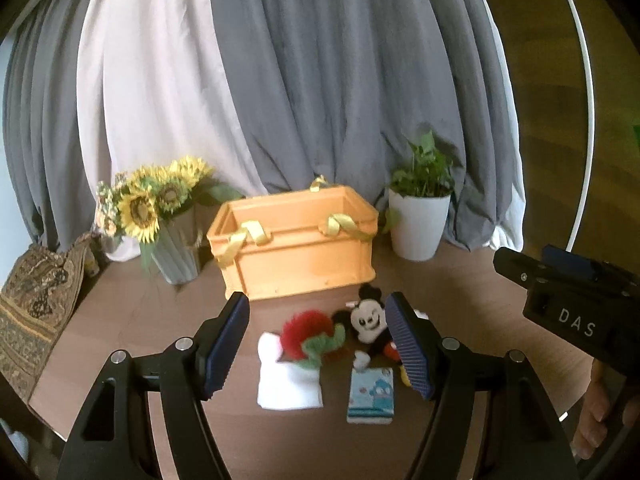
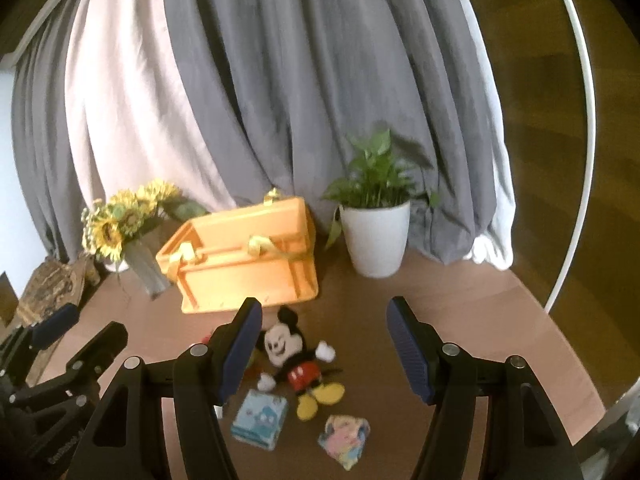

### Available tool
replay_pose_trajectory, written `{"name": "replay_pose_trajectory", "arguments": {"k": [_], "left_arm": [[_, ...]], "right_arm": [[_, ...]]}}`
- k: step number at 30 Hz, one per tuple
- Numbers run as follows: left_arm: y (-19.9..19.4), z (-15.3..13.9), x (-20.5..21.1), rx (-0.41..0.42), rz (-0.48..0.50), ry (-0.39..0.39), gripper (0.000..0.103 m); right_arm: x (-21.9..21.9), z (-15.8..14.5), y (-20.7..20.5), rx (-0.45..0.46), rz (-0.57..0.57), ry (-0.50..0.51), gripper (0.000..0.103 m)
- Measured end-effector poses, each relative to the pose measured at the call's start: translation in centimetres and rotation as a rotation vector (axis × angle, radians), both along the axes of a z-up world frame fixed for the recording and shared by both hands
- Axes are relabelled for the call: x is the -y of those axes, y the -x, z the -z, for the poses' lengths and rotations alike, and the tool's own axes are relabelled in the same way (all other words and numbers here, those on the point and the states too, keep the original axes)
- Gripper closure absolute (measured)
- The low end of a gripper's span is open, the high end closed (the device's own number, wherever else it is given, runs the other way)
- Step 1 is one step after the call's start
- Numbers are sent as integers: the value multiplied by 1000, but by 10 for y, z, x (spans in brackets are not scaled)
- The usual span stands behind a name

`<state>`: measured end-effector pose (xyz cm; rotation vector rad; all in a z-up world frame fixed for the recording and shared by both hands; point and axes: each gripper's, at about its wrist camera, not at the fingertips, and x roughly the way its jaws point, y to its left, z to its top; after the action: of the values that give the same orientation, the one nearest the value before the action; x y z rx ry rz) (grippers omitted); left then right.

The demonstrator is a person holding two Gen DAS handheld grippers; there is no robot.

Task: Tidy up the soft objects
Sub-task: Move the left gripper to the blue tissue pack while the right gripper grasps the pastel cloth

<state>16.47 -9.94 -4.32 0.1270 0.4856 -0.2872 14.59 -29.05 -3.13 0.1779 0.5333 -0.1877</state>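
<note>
the mickey plush (image 2: 294, 364) lies on the table (image 2: 460, 312) before the orange crate (image 2: 248, 264), long axis slanting toward the right gripper (image 2: 322, 346), nearer, wide open and empty like the left gripper (image 1: 318, 344).

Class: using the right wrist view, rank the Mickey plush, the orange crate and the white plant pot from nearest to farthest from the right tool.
1. Mickey plush: on the table just ahead of the open right tool, toward its left finger.
2. Orange crate: behind Mickey, left of centre.
3. White plant pot: farthest back, against the curtain.
</note>
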Motion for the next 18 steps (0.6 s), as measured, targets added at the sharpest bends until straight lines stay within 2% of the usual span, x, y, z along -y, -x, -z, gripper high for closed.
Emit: {"name": "replay_pose_trajectory", "arguments": {"k": [18], "left_arm": [[8, 65, 25, -130, 16, -58, 33]], "right_arm": [[16, 70, 4, -174, -69, -84, 37]]}}
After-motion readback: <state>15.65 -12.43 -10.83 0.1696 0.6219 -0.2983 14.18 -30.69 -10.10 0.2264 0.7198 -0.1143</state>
